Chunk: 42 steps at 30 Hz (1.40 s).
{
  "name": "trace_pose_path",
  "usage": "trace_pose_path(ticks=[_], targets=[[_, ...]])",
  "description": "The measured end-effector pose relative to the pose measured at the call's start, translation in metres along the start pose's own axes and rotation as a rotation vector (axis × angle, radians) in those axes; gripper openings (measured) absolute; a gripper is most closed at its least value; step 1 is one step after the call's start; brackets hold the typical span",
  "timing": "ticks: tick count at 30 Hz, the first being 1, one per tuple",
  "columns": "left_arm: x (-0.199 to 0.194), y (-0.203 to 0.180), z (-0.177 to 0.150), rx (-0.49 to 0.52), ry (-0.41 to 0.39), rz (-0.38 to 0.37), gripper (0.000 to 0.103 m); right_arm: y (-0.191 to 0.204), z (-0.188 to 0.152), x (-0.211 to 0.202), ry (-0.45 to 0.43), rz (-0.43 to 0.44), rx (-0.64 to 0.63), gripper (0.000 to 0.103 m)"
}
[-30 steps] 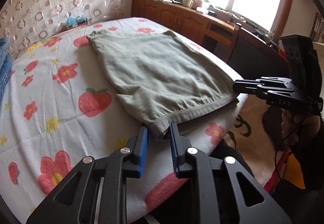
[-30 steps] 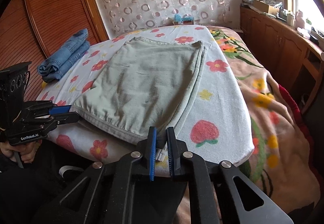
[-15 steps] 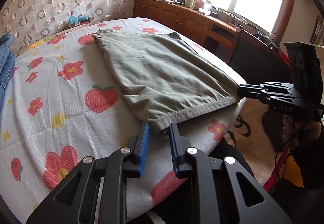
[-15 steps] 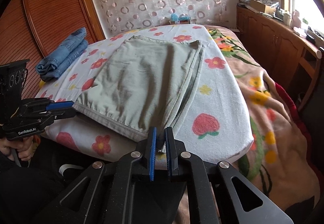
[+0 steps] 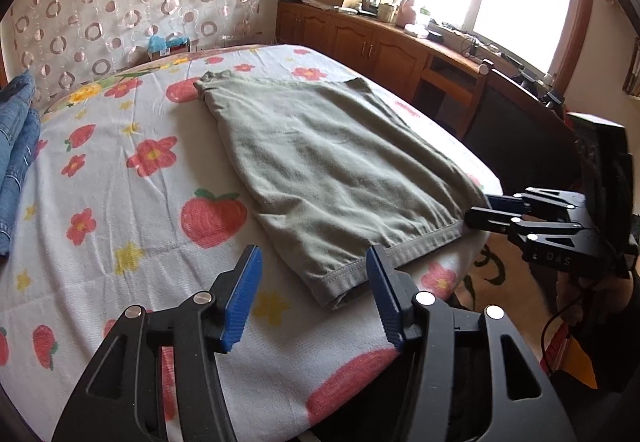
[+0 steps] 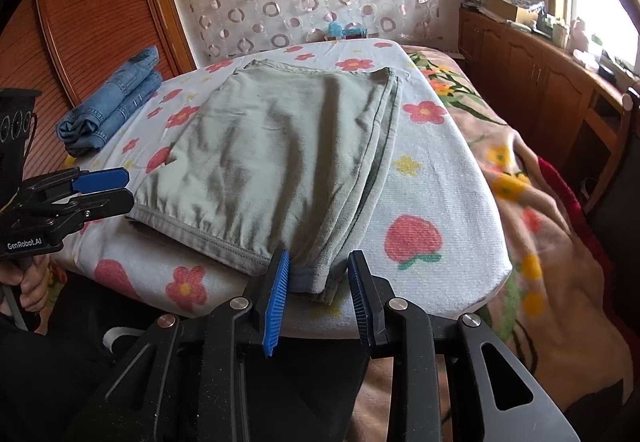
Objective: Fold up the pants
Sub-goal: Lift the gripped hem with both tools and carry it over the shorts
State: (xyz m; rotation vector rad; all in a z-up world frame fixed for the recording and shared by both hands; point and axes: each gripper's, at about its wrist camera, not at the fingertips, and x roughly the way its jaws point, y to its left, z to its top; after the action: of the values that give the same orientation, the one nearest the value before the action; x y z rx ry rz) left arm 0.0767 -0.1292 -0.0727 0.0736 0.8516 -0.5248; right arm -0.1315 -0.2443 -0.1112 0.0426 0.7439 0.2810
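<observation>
Inspecting the grey-green pants (image 5: 336,178): folded flat on the flowered sheet (image 5: 120,202), near hem at the bed's edge. My left gripper (image 5: 312,298) and right gripper (image 6: 316,290) stand wide open, holding nothing. Cloth judged soft, light, limp; best pinched at the stitched hem corners.

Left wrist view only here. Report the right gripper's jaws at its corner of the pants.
Observer: The right gripper has its jaws open, straddling the near hem corner of the pants without pinching it.
Operator: Describe the pants' edge on that side.
Observer: Several layers lie stacked along it, slightly staggered, so the pants are already folded over.
Operator: Name what lies beyond the flowered towel.
Observer: A pink floral blanket extends past the towel on its right side.
</observation>
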Motion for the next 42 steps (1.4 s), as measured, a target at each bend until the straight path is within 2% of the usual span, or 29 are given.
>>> trace_pose_path(ticks=[3, 6, 10, 17, 20, 24, 31, 42], targets=[[0.006, -0.002, -0.002, -0.001, 0.019, -0.016, 0.055, -0.002, 0.0, 0.001, 0.0, 0.004, 0.006, 0.032], [0.012, -0.003, -0.005, -0.002, 0.043, -0.025, 0.047, -0.004, 0.0, 0.002, 0.0, 0.01, 0.015, 0.032], [0.015, -0.002, -0.007, -0.013, 0.052, -0.036, 0.044, -0.001, -0.002, 0.001, -0.005, 0.012, -0.016, 0.031], [0.014, -0.007, -0.01, 0.012, 0.044, -0.02, 0.043, -0.004, -0.002, 0.002, -0.001, 0.058, -0.024, 0.019], [0.014, -0.007, -0.01, 0.011, 0.05, -0.045, 0.024, -0.005, -0.002, 0.003, 0.001, 0.083, -0.018, 0.014], [0.012, -0.008, -0.009, 0.018, 0.039, -0.042, 0.015, -0.009, -0.002, 0.005, -0.006, 0.113, 0.008, 0.011], [-0.02, -0.018, 0.008, 0.06, -0.056, -0.026, 0.011, -0.002, 0.006, -0.011, -0.065, 0.116, -0.011, 0.01], [-0.084, -0.011, 0.05, 0.083, -0.228, 0.014, 0.01, 0.025, 0.051, -0.069, -0.233, 0.113, -0.115, 0.01]])
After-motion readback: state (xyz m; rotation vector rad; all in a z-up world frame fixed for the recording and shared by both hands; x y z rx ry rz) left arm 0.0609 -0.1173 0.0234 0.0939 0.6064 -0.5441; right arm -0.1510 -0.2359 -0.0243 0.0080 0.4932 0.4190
